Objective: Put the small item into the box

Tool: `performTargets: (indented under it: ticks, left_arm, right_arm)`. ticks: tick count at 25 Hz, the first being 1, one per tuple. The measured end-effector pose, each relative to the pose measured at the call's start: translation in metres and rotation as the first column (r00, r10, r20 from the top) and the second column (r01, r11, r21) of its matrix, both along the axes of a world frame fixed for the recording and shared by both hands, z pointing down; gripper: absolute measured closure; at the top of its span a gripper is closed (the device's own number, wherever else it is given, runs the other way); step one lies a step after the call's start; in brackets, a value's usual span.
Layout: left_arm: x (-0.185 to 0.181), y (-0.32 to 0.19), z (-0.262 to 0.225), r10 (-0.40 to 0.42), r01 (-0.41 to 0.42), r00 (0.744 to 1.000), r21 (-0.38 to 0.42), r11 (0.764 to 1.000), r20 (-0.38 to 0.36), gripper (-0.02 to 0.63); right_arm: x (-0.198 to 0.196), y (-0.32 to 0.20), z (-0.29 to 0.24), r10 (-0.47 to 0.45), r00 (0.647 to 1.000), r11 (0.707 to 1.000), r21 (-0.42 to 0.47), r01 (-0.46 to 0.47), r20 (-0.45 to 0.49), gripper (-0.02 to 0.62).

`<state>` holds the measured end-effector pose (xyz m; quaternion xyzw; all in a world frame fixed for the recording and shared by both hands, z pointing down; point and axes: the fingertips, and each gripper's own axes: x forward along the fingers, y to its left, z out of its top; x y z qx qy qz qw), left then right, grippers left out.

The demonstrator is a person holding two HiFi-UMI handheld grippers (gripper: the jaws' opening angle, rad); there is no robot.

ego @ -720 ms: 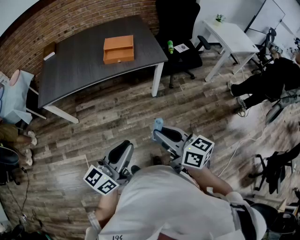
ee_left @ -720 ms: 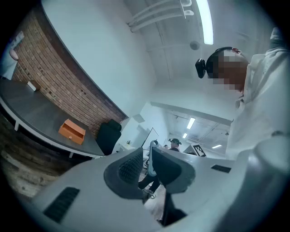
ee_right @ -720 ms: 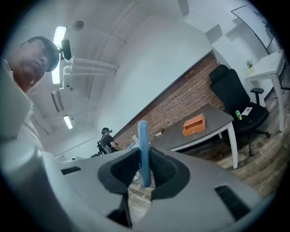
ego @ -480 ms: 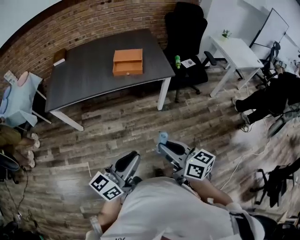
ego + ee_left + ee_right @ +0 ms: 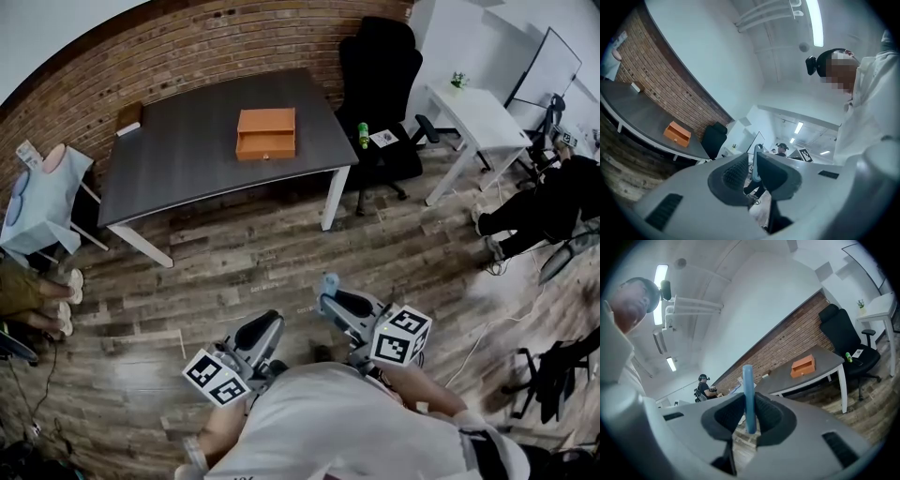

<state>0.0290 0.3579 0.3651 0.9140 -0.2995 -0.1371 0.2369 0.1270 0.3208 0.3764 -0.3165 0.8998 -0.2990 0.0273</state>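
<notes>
The dark table (image 5: 178, 164) bears an orange box (image 5: 266, 133) and a brown object (image 5: 129, 118).

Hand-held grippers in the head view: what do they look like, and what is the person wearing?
Both the left hand-held gripper and the right hand-held gripper have light grey moulded bodies with dark ribbed pads. Each carries a white cube printed with black square markers. The person wears a white short-sleeved top.

Dark grey rectangular table (image 5: 187, 155) matt; flat orange box (image 5: 266, 133) on it smooth, matt; red brick wall (image 5: 187, 52) behind it rough; slim pale-blue stick (image 5: 748, 390) smooth plastic.
</notes>
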Motion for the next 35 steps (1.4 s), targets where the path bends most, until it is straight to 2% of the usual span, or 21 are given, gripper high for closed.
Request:
performTargets:
  ticks: [10, 19, 29, 35]
  left_arm:
    - [-0.034, 0.006, 0.002, -0.006, 0.006, 1.0, -0.015, 1.0, 0.01, 0.543]
    - [-0.071, 0.015, 0.007, 0.012, -0.012, 1.0, -0.032, 0.999, 0.004, 0.548]
    - [-0.078, 0.014, 0.016, 0.052, -0.052, 0.999, -0.039, 0.998, -0.007, 0.552]
    - [-0.087, -0.011, 0.016, -0.003, 0.003, 1.0, -0.033, 0.999, 0.009, 0.552]
  right_arm:
    - [-0.025, -0.006, -0.001, 0.038, 0.999, 0.999, -0.015, -0.038, 0.017, 0.514]
    - [-0.061, 0.0, 0.001, 0.053, 0.998, 0.998, -0.019, -0.053, -0.021, 0.514]
    - [-0.07, 0.004, 0.013, 0.076, 0.995, 0.996, -0.034, -0.078, -0.056, 0.514]
    - [-0.077, -0.03, 0.013, 0.038, 0.998, 0.999, -0.017, -0.039, -0.045, 0.514]
